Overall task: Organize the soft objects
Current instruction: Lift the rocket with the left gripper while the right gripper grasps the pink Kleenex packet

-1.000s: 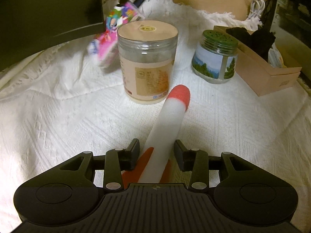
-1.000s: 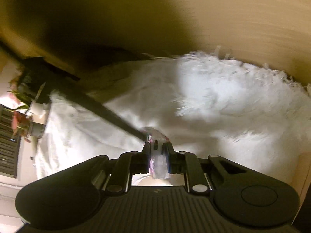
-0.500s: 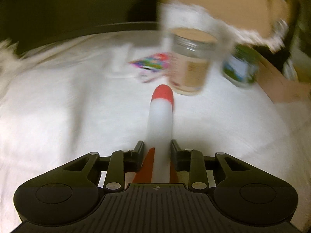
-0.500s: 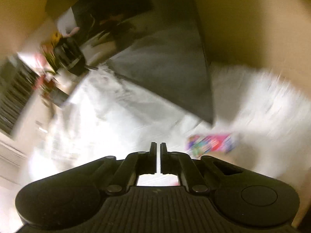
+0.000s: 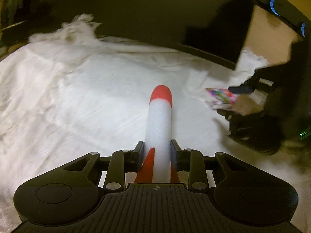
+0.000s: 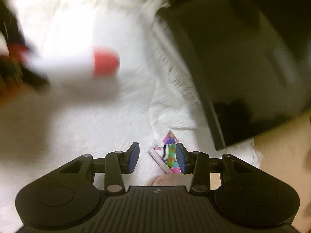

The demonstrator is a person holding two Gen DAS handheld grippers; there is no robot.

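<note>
Left gripper (image 5: 157, 151) pinching the foam rocket (image 5: 159, 124); right gripper (image 6: 157, 156) spread over the colourful packet (image 6: 168, 151).
Right jaws have just been opening; packet lies on the white cloth (image 5: 77, 101) between them, unpressed. Centre the pads, then close gently.

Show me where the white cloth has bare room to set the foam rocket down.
The widest free patch of white cloth lies left of the foam rocket, bordered by the fringe and dark panel behind. To its right it is crowded: the colourful packet and right claw sit there.
</note>
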